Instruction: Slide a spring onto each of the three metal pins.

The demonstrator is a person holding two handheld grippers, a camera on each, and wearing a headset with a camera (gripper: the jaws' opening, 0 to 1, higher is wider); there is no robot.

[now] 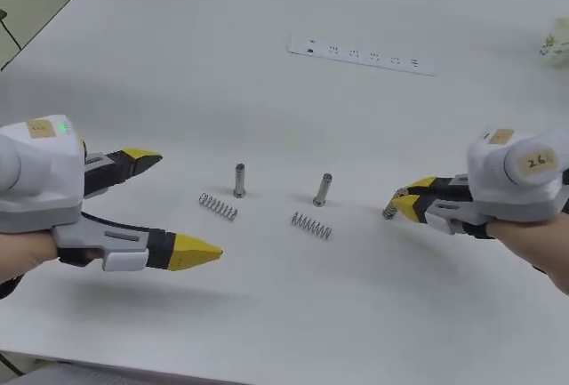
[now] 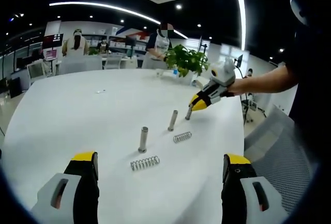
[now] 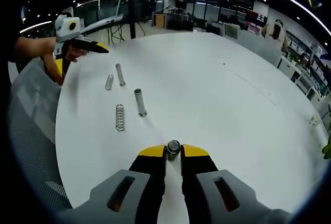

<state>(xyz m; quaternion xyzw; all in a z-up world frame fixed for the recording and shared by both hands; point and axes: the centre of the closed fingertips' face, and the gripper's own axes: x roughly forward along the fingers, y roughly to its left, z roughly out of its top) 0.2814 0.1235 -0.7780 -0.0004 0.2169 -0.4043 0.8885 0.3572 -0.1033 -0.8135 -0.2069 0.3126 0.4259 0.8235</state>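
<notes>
Bench: your broad white table carries every part listed below.
Left tool: your white-and-grey left gripper with yellow-tipped black jaws is at the left of the head view. Its jaws are spread wide with nothing between them. In its own view the tips frame the parts ahead.
Right tool: your matching white-and-grey right gripper is at the right of the head view. Its jaws are closed against the third pin, seen end-on between the yellow tips. It also shows across the table in the left gripper view.
Strip: a long white power strip lies flat on the far side, well apart from the parts.
Pins: the short grey metal left pin and the like middle pin stand upright and bare. The third pin leans in the right jaws with its foot on the table. You cannot tell whether a coil sits on it.
Springs: the small wire-coil left spring lies on its side just beside the left pin. The same kind of right spring lies near the middle pin.
</notes>
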